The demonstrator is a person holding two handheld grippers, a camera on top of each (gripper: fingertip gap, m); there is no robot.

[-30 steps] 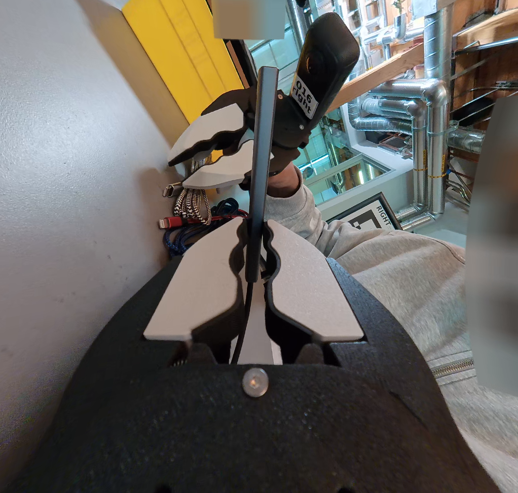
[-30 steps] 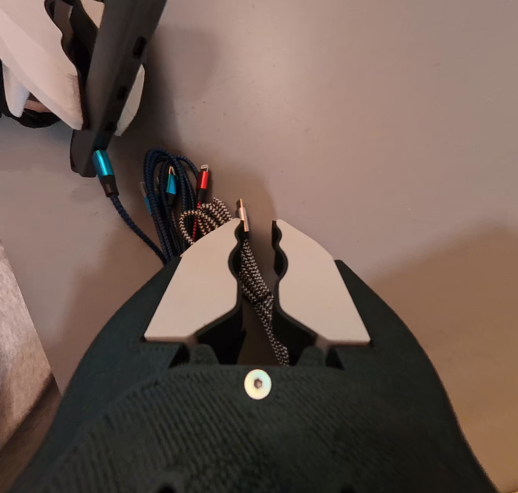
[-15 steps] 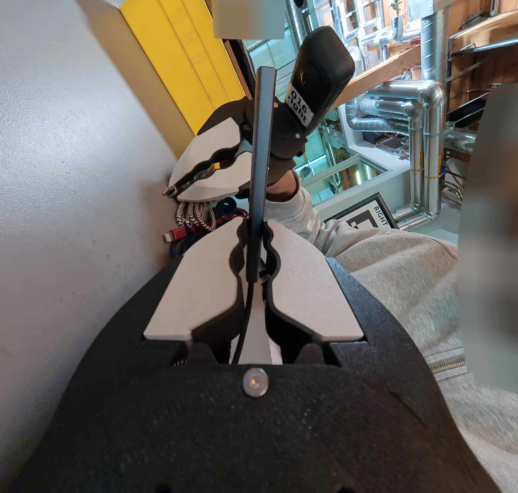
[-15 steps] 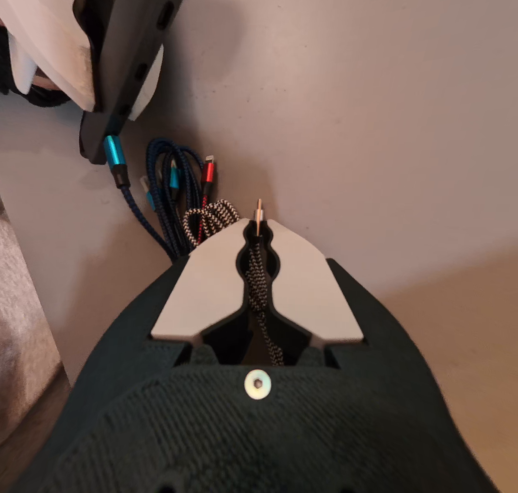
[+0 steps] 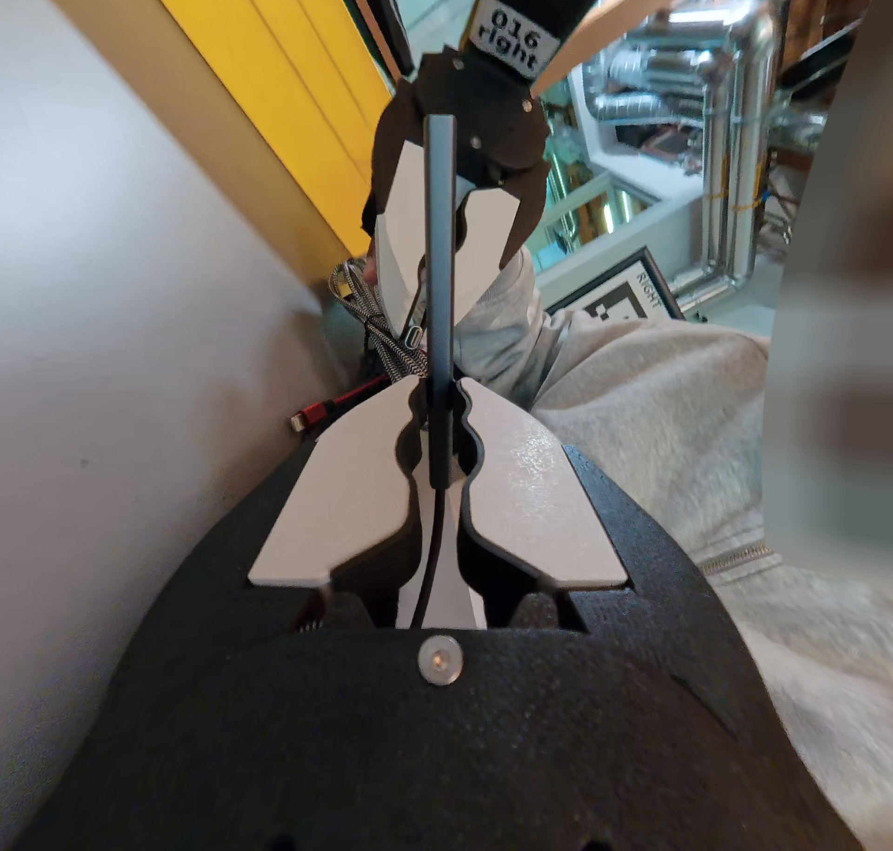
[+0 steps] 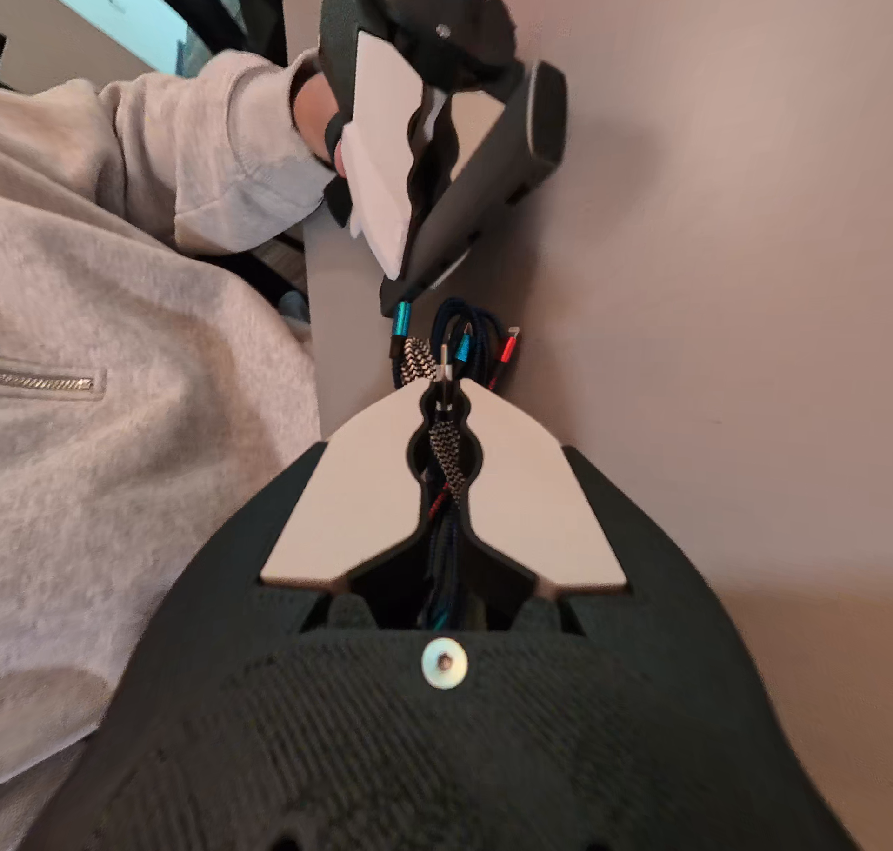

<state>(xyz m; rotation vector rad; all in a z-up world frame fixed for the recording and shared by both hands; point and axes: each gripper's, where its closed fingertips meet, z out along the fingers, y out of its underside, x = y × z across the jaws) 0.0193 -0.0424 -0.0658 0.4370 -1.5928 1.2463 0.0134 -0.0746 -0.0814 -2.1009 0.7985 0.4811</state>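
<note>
My left gripper point(image 5: 439, 383) is shut on a thin dark grey hub point(image 5: 439, 247), seen edge-on in the left wrist view. In the right wrist view the hub point(image 6: 488, 175) slants down from the left gripper point(image 6: 420, 272), with a blue plug point(image 6: 401, 321) in its lower end. My right gripper point(image 6: 444, 383) is shut on a black-and-white braided cable point(image 6: 447, 455). Its metal plug point(image 6: 444, 368) sticks out past the fingertips, just below the hub's lower end. In the left wrist view the right gripper point(image 5: 418, 330) faces me behind the hub.
A bundle of dark blue cables point(image 6: 476, 325) and a red-tipped cable point(image 6: 507, 348) lie on the grey table point(image 6: 676, 296). A person's grey sleeve point(image 6: 145, 344) fills the left. A yellow panel point(image 5: 290, 78) and a framed marker board point(image 5: 623, 296) stand behind.
My right gripper closed on the braided cable's plug, then lifted and swung it towards the lower end of the hub. The left gripper kept hold of the hub.
</note>
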